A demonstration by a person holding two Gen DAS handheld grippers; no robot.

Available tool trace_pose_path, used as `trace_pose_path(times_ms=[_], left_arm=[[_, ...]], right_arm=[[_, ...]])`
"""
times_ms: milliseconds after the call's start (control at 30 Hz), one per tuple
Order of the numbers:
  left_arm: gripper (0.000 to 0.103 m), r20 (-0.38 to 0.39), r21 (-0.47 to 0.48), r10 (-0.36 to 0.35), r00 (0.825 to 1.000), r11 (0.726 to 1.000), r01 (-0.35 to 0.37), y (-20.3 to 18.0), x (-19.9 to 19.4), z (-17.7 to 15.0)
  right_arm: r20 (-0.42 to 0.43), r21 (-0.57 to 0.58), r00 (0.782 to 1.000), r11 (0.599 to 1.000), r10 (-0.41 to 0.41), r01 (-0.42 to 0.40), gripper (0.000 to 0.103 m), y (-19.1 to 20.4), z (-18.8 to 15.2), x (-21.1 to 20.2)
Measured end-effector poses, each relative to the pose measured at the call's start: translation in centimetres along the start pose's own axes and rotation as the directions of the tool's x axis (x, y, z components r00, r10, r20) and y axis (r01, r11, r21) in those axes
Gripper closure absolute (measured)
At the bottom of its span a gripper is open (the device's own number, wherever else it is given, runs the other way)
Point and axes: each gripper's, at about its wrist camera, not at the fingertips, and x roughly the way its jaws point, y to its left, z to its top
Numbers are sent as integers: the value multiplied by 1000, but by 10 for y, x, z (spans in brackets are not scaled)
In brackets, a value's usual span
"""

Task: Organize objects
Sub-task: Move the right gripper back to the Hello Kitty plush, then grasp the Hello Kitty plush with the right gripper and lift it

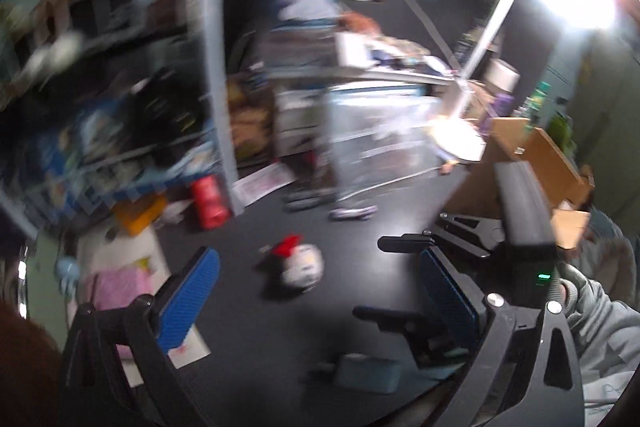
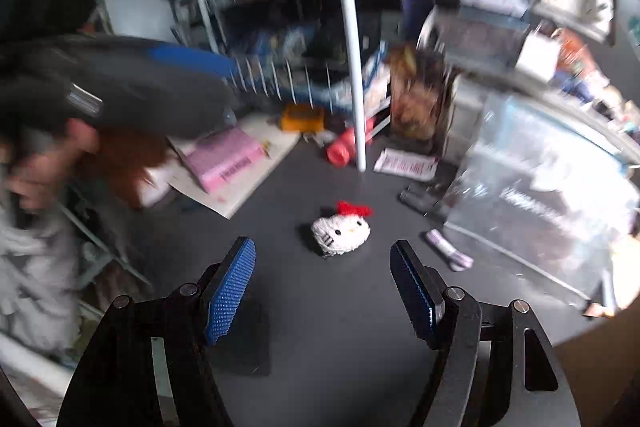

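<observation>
Surroundings: a red cylinder (image 2: 347,145), a pink box (image 2: 224,159) and a white pole (image 2: 352,39) crowd the far edge of the dark table (image 2: 320,327).
In the way: nothing between either tool and the toy.
Toy: white crocheted cat head (image 2: 341,231) with a red bow, alone mid-table.
Left gripper (image 1: 320,301): jaws wide, empty.
Right gripper (image 2: 324,291): jaws apart, empty, toy just ahead.

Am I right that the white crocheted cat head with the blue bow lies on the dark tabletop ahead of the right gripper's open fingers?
Not quite: the bow is red, not blue, as the right wrist view shows. The cat head does lie on the dark tabletop ahead of the open right gripper.
</observation>
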Motion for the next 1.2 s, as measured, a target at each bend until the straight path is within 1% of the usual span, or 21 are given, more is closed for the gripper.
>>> trace_pose_path(times_ms=[133, 200, 300, 400, 467, 500, 567, 633, 767, 833, 933, 1000, 1033, 1067, 1100, 1167, 1200], left_arm=[[4, -25, -62, -4, 1000, 998, 2, 27, 8, -23], [4, -31, -87, 1, 1000, 996, -4, 38, 12, -30], [4, -34, -111, 2, 999, 994, -6, 47, 13, -34], [4, -40, -124, -11, 999, 992, 5, 52, 17, -35], [4, -50, -122, -15, 999, 992, 9, 53, 21, -34], [4, -55, -120, -18, 998, 993, 12, 53, 24, -34], [4, -72, -113, -27, 997, 993, 18, 51, 32, -32], [4, -98, -107, -34, 995, 994, 24, 47, 43, -31], [4, -142, -89, -62, 988, 995, 50, 36, 62, -28], [4, -148, -73, -96, 984, 994, 86, 27, 66, -24], [3, -147, -46, -125, 981, 992, 119, 12, 68, -17], [4, -136, -27, -175, 975, 985, 173, 2, 65, -12], [9, -131, -19, -185, 974, 983, 184, -4, 62, -9], [15, -131, -8, -187, 974, 982, 188, -10, 61, -7], [19, -130, 3, -192, 973, 981, 194, -15, 60, -4], [32, -127, 21, -211, 969, 976, 216, -26, 56, 1], [36, -125, 28, -218, 968, 974, 223, -31, 54, 4]], right_arm=[[-68, -19, 997, 1000, 18, -20, 36, 1, -8, 59], [-83, -46, 997, 999, 5, -9, 36, 3, -6, 80], [-98, -50, 995, 998, -28, 23, 36, 1, -3, 99], [-111, -46, 993, 998, -42, 37, 37, -6, 0, 112], [-115, -55, 992, 997, -51, 45, 45, -8, -1, 117], [-119, -59, 991, 997, -55, 48, 54, -8, -2, 119], [-133, -66, 990, 997, -56, 48, 57, -8, -4, 123], [-123, -85, 990, 995, -62, 51, 62, -7, -5, 121], [-94, -96, 994, 994, -56, 47, 63, -4, -5, 110], [-69, -111, 996, 993, -55, 47, 63, 0, -4, 99], [-27, -121, 999, 992, -44, 40, 63, 7, 0, 76], [4, -125, 999, 992, -35, 35, 63, 14, 2, 59], [21, -110, 1000, 994, -23, 25, 63, 13, 3, 48], [29, -97, 1000, 995, -10, 12, 63, 13, 5, 40], [43, -91, 999, 996, -3, 7, 63, 12, 5, 31], [83, -88, 996, 996, -16, 24, 63, 13, 7, 11], [102, -92, 995, 995, -22, 31, 63, 14, 7, 2]])
